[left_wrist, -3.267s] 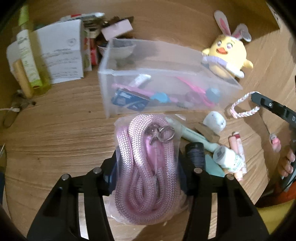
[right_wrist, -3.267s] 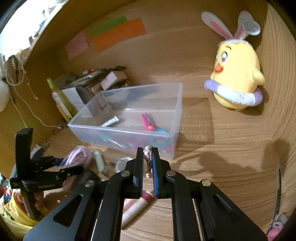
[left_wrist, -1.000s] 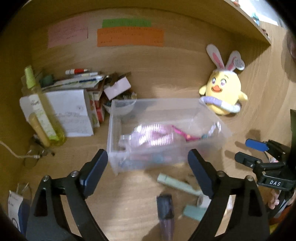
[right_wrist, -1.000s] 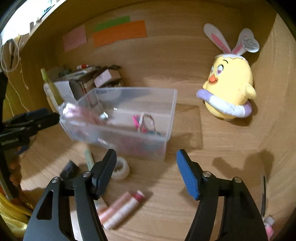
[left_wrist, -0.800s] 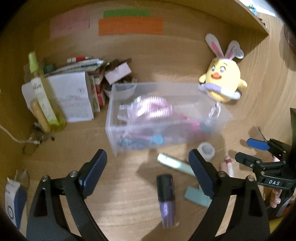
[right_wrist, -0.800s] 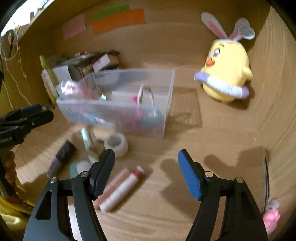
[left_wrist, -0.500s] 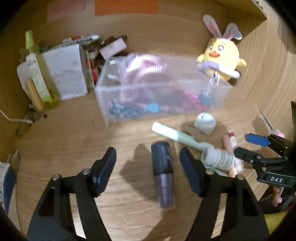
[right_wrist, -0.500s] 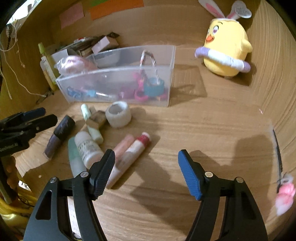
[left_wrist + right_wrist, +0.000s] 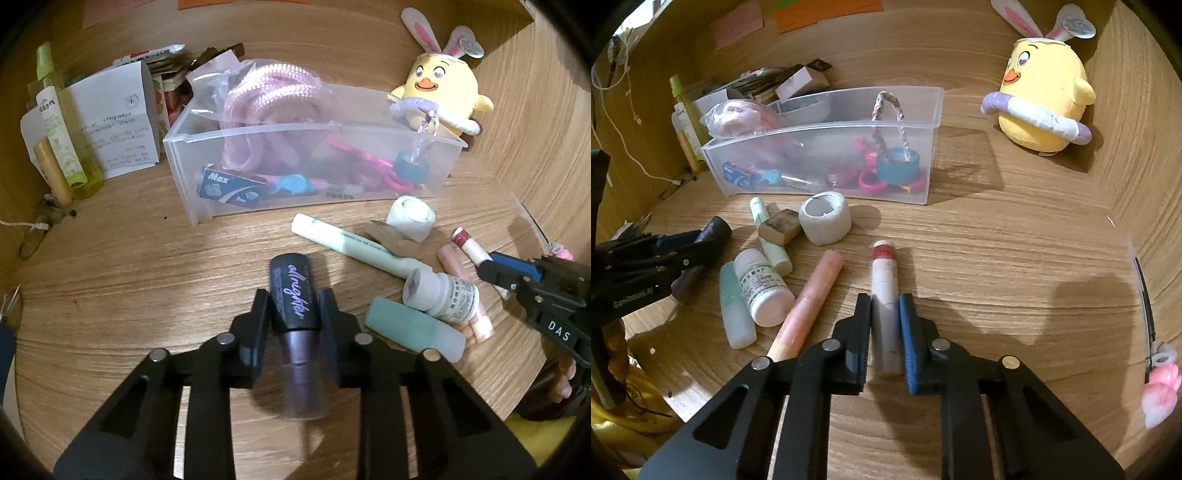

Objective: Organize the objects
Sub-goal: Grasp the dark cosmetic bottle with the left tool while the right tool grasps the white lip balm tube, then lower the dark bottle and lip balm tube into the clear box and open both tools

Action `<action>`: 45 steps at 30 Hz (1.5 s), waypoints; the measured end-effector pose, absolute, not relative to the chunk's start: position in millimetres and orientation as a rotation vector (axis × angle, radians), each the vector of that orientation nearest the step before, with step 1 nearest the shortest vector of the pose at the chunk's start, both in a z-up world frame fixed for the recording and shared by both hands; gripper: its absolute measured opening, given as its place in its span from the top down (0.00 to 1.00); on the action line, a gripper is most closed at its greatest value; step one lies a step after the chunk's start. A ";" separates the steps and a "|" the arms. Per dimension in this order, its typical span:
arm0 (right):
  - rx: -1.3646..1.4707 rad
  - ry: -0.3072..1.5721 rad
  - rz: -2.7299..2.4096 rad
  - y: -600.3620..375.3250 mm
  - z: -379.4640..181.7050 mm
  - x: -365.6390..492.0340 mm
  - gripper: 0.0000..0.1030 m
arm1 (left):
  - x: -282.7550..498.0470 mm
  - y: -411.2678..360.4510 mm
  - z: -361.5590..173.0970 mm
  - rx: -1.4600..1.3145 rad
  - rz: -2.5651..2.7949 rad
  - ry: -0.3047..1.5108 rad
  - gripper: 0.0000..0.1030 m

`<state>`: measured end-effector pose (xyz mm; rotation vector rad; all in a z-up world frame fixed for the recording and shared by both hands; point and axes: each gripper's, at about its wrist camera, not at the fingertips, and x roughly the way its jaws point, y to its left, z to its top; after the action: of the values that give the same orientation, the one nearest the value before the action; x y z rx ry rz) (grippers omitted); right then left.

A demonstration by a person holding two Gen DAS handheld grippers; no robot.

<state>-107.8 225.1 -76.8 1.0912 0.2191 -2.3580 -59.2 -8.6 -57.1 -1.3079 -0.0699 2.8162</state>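
Since a moment ago both tools have come down from hovering spread over the clutter and closed in on items lying on the worktop (image 9: 1015, 258). The left tool (image 9: 294, 314) is now clenched around the dark cap of a purple bottle (image 9: 297, 332), which lies flat with its cap pointing toward the clear bin (image 9: 310, 129). The right tool (image 9: 885, 314) grips the white tube with the red cap (image 9: 884, 291), its pads pressed to either side of the tube's body, cap end pointing toward the bin.

The bin stands toward the back of the worktop, holding the bagged pink rope (image 9: 273, 92) that rises over its rim at the left end, and a braided loop (image 9: 888, 110) on a teal cap at its right end. In front of its near wall lie a white tape roll (image 9: 824, 218), a mint tube (image 9: 351, 243), a small white bottle (image 9: 762, 288), a teal tube (image 9: 735, 314) and a peach stick (image 9: 809, 302), crowded between the two tools. The peach stick lies just beside the right tool's left pad.

The yellow chick plush (image 9: 1045, 99) sits in the back right corner against the wall. Between it, the bin's right end and the right tool, the wood is bare. Boxes and a green bottle (image 9: 61, 122) crowd the back left corner.
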 end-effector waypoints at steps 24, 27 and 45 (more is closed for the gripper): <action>0.830 0.079 -2.378 222.0 4.7 -122.7 0.86 | -61.3 -22.8 37.7 -0.888 2.941 -0.183 0.76; 0.822 0.085 -2.355 213.6 10.7 -128.2 0.86 | -67.4 -24.4 49.5 -0.841 2.955 -0.198 0.76; 0.859 0.100 -2.277 177.4 4.6 -169.2 0.86 | -127.8 -12.2 63.0 -0.818 2.856 -0.308 0.76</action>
<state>-169.2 177.4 4.6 0.8592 0.1005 -2.2770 -127.8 -12.2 63.0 -0.8179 -0.3082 2.8558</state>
